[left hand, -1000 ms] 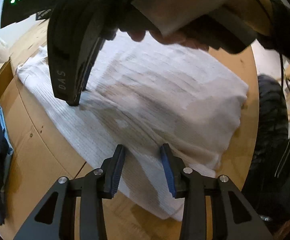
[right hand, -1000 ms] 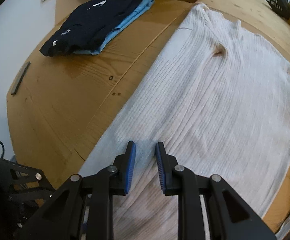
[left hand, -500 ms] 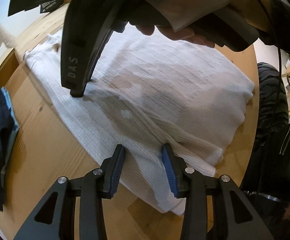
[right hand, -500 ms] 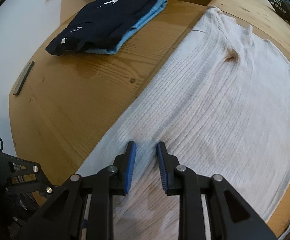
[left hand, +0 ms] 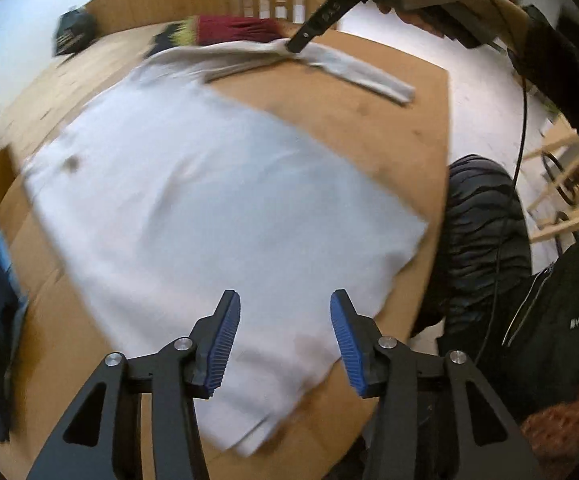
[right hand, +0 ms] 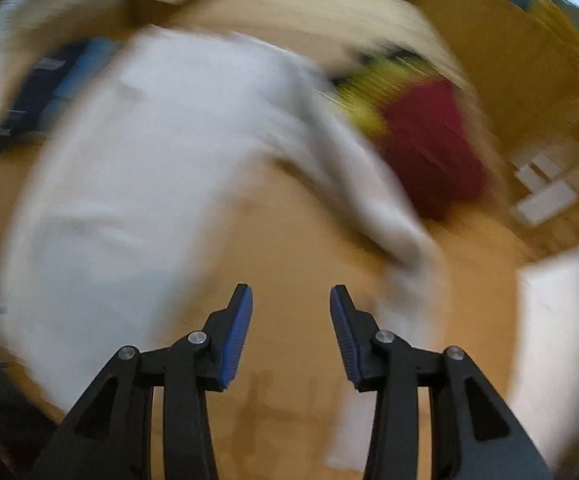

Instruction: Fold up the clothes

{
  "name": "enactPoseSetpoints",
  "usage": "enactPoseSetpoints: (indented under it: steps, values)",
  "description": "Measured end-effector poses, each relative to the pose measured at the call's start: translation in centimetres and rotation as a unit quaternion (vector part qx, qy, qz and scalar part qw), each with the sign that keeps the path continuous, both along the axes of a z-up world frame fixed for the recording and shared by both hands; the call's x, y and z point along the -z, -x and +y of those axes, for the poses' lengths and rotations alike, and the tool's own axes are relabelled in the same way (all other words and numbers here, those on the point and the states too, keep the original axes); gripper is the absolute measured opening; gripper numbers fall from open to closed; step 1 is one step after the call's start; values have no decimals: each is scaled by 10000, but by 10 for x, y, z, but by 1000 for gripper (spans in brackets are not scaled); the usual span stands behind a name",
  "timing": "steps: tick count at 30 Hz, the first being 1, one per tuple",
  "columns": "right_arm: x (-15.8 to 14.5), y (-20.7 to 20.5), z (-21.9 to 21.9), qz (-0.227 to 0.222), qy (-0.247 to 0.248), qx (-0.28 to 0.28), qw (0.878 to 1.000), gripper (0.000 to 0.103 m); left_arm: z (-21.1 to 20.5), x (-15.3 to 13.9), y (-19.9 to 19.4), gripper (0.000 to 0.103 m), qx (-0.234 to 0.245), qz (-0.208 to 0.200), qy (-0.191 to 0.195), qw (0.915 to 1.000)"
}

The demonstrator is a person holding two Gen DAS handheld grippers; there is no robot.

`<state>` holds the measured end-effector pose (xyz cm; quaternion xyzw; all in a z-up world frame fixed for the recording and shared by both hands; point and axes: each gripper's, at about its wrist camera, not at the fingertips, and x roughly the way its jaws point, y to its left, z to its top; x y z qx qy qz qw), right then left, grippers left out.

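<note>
A: Which hand is nearer the sleeve (right hand: 373, 204)?

B: My right gripper (right hand: 291, 330); its jaws are opening, empty, and the sleeve is running diagonally just ahead and right of it, off the white sweater (left hand: 209, 208) lying on the table (left hand: 401, 120)

A: And the left gripper (left hand: 285, 338)?

B: Opening too, empty, hovering over the sweater's hem

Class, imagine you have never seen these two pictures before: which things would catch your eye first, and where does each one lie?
The big white ribbed knit sweater spread across the middle of the round wooden table dominates, one long sleeve stretched out towards the far edge. Beyond that sleeve lies a dark red garment with a yellow end. In the foreground the blue-padded left tongs hang over the sweater's near hem, jaws opening, nothing between them.
</note>
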<state>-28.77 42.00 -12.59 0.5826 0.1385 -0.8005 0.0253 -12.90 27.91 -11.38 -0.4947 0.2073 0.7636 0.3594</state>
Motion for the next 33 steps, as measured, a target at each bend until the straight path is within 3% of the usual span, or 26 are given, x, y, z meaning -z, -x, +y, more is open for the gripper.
enactPoseSetpoints:
  steps: [3, 7, 12, 15, 20, 24, 27, 33]
  values:
    - [13, -11, 35, -242, -123, 209, 9994, 40, 40, 5, 1, 45, 266, -158, -126, 9994]
    - [24, -17, 45, -395, 36, 113, 9991, 40, 79, 9, -1, 45, 488, -249, -144, 9984]
    - [50, -29, 31, -728, -437, -117, 9963, 40, 92, 6, 1, 45, 518, -266, -59, 9983]
    - [48, -51, 36, -747, -96, -79, 9971, 40, 85, 1, 16, 46, 407, -325, -53, 9986]
    - [45, -97, 46, -596, 405, 49, 9974, 40, 75, -17, 88, 46, -96, -480, -308, 9983]
    - [51, -109, 57, -505, 452, 220, 9975, 40, 88, -35, 175, 61, -740, -514, -555, 9944]
    - [54, -114, 66, -452, 453, 316, 9974, 40, 111, -37, 233, 61, -1091, -481, -500, 9916]
    - [55, -113, 80, -549, 700, 233, 9958, 40, 141, -10, 326, 61, -2031, -1126, -499, 9714]
